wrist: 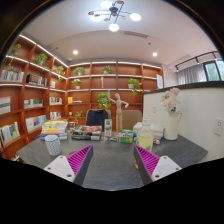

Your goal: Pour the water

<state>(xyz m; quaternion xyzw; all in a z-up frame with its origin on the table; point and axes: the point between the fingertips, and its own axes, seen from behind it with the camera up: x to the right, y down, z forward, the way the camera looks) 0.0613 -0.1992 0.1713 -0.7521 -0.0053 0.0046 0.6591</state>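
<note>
My gripper (113,153) is open above a grey table (110,170), and nothing sits between its fingers. The magenta pads (80,160) face each other across a wide gap. A pale cup (52,144) stands on the table beyond the left finger. Beyond the right finger stands a whitish, translucent container (146,134). Both are well ahead of the fingertips and neither is touched. I cannot tell whether either holds water.
Small boxes and bottles (97,130) cluster at the table's far side. A white vase of flowers (172,112) stands at the far right. Wooden bookshelves (30,95) line the left and back walls, and a chair (97,117) stands behind the table.
</note>
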